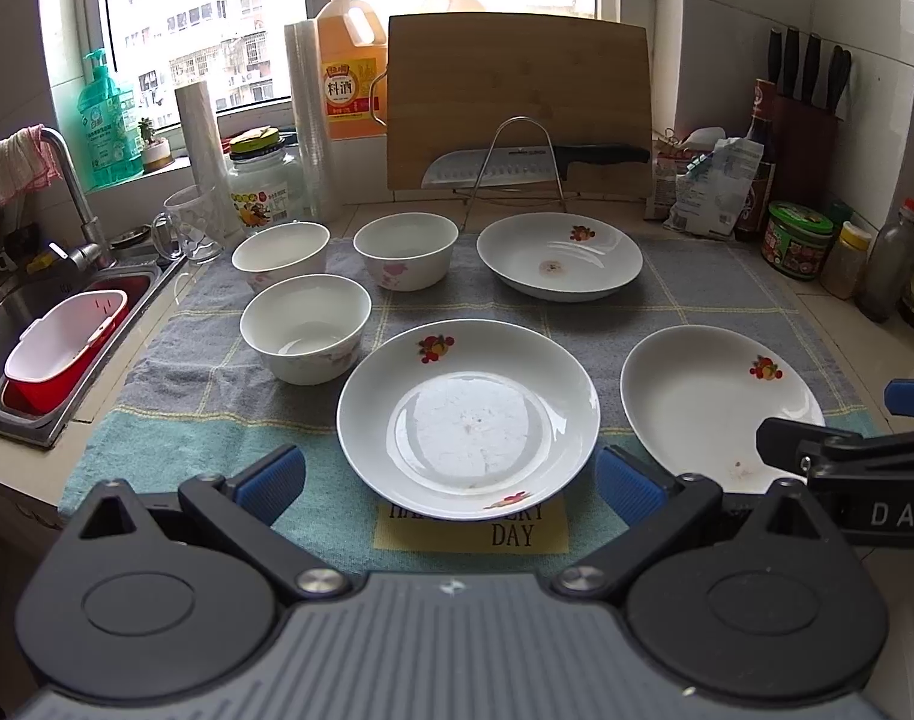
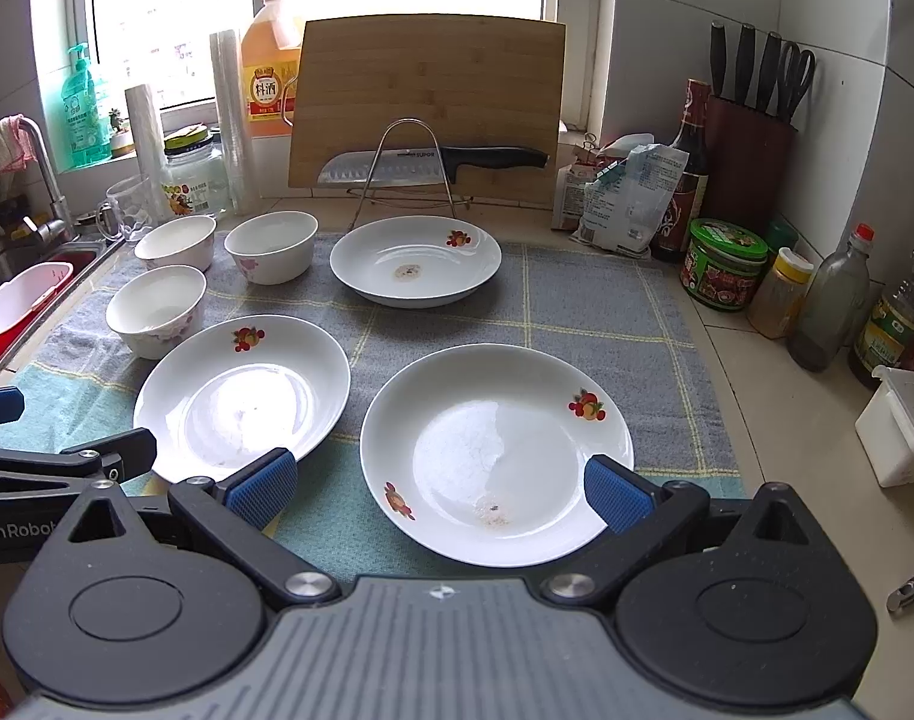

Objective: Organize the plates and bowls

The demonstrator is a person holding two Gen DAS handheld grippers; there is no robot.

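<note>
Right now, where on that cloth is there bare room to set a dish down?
Bare cloth lies right of the far plate, behind the near right plate, toward the jars. The left side is crowded: three bowls sit close together beside the near left plate.

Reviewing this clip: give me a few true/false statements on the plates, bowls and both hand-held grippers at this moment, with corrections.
1. Three plates lie separately on the cloth. True: near left plate, near right plate, far plate.
2. The three bowls are nested in one stack. False: the bowls stand apart, left of the plates.
3. The right hand-held gripper is shut on a plate. False: it is open, holding nothing.
4. The left hand-held gripper is open. True.
5. A knife rests on the rack before the cutting board. True.
</note>
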